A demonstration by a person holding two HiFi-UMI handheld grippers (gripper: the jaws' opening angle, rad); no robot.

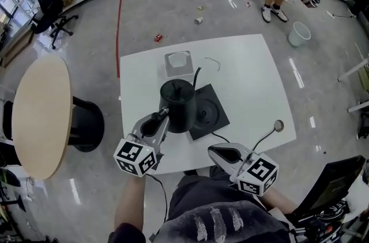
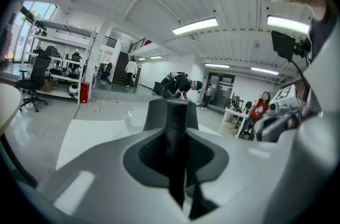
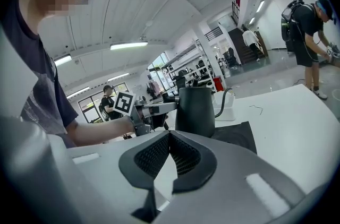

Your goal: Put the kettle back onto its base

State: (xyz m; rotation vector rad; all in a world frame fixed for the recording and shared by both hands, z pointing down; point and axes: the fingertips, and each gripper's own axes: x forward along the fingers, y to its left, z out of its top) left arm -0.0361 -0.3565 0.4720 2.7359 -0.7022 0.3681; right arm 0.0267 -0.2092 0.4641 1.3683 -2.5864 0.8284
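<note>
**Head view.** Kettle: black, lidded, with a thin curved spout. It is found near the middle of the table, against the left edge of the dark base and not centred on its round plate. Whether it is lifted cannot be told. Left gripper: brought in from the table's near edge on an outstretched forearm and tipped slightly downward. Right gripper: held by the near edge, apart from the kettle.

**Left gripper view.** The jaws are pinched on the upright handle, with the kettle body just behind.

**Right gripper view.** The jaws are pressed together and nothing is held.

**Handling, as judged.** Rigid and smooth-walled, heavier if filled, likely to swing about the narrow handle. It is best gripped high on the handle and kept upright.
</note>
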